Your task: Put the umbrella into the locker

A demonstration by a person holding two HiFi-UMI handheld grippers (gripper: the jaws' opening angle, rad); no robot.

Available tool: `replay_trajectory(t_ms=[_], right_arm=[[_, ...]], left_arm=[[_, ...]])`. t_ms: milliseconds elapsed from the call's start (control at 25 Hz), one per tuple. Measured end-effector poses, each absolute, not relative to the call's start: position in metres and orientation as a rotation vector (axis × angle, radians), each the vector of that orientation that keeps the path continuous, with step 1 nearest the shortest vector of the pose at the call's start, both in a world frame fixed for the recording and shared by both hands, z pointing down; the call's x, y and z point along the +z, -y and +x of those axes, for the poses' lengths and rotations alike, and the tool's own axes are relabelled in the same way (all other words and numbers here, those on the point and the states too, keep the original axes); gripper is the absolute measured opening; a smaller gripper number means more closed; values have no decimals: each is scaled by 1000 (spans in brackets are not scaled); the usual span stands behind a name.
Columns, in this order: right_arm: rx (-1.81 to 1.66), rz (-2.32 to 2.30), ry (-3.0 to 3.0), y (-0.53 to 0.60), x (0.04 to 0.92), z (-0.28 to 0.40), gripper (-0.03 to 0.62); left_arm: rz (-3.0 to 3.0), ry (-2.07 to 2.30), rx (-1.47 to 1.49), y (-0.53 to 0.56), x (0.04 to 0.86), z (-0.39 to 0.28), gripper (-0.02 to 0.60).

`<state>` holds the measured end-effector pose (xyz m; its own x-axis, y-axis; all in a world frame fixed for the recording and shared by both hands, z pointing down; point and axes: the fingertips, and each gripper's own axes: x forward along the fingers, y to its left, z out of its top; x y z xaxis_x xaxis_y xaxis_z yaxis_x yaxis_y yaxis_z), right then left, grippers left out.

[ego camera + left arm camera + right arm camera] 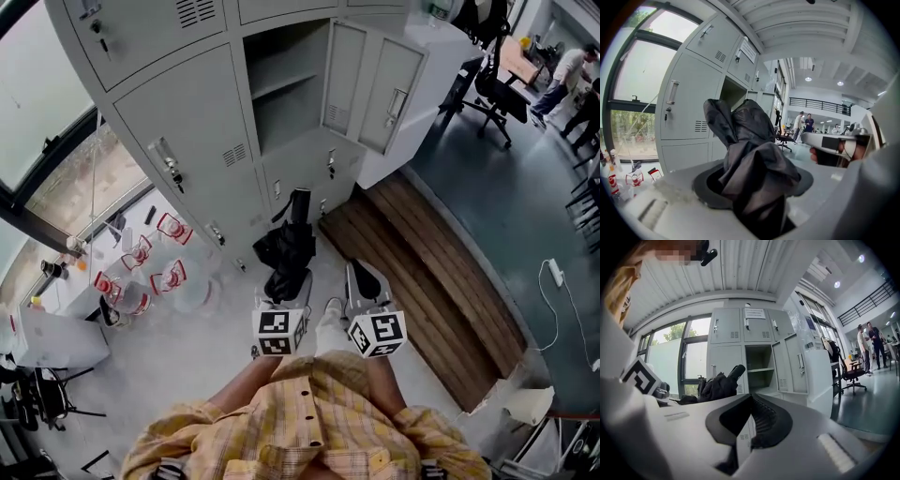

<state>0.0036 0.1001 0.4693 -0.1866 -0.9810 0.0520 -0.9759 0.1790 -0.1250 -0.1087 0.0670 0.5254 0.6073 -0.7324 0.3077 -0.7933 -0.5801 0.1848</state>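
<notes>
A folded black umbrella (284, 249) sticks out ahead of my left gripper (287, 281), which is shut on its bunched fabric (752, 161); its handle end (299, 202) points at the lockers. The grey locker bank has one open compartment (284, 94) with a shelf, its door (373, 84) swung out to the right. In the right gripper view the umbrella (717, 384) shows at the left, in front of the open compartment (759, 365). My right gripper (362, 274) is beside the left one, jaws together and empty. Both are held short of the lockers.
A low wooden platform (427, 272) runs along the floor at the right. Several red-labelled containers (141, 264) stand on the floor at the left by the window. Black office chair (494, 89) and people stand further back right. A power strip (555, 272) lies on the floor.
</notes>
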Motion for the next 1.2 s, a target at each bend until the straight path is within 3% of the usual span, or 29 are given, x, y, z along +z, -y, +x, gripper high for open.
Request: replay_trajectory(t_ms=[680,1200], right_arm=[[-203,-1782,-2581,90,448,111,-8],[-272,-1603,-2668,156,455,139,-8]], left_arm=[[2344,1415,259,113,512,2,265],[2207,1524,266,157,518,25,265]])
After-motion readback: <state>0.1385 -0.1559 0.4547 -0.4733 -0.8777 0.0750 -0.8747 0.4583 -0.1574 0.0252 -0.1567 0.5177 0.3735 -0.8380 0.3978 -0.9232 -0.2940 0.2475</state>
